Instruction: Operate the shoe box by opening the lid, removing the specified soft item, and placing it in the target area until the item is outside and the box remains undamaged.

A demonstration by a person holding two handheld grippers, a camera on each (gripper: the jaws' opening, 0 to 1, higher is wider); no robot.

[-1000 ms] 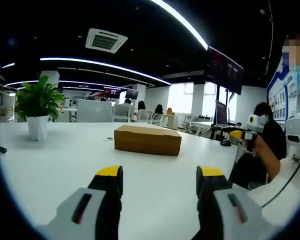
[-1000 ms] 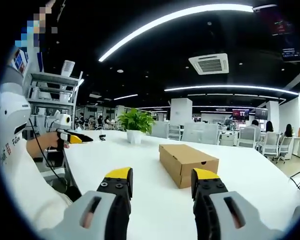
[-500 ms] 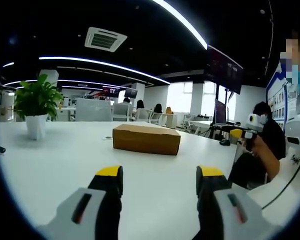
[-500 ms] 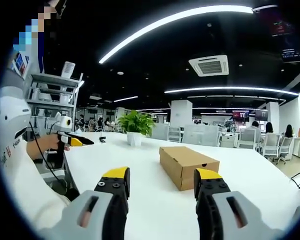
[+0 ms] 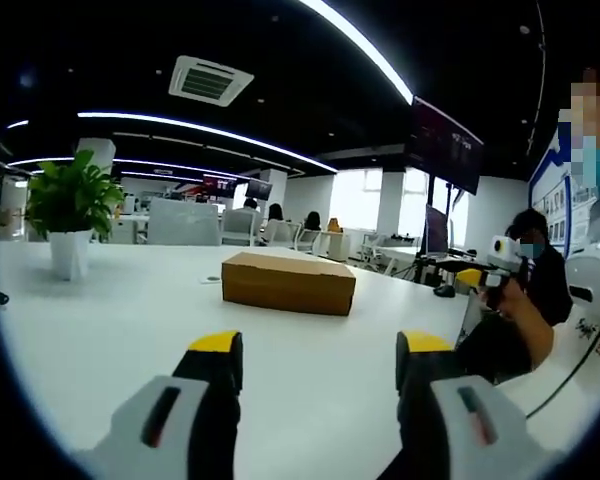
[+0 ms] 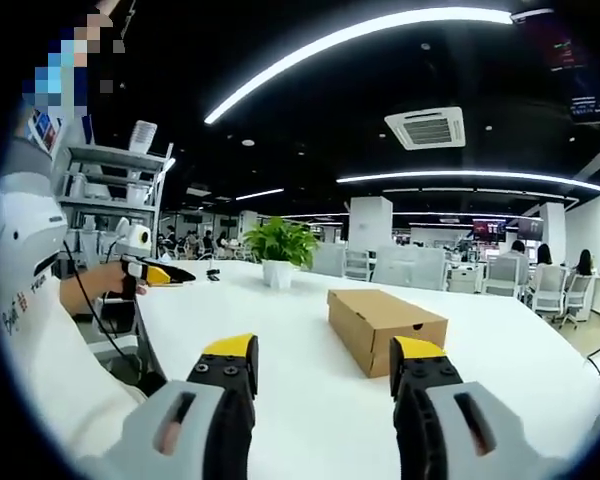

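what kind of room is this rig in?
Likely an open-plan office: long white table holding a cardboard shoe box and a potted plant, rows of office chairs behind, ceiling air-conditioning vent and strip lights.

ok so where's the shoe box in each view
Left gripper view: the shoe box lies shut on the white table, just left of centre, beyond the open left claw.
Right gripper view: the box sits right of centre, one corner toward the camera, past the open right claw.
Shared landmark: the potted plant, left of the box in both.
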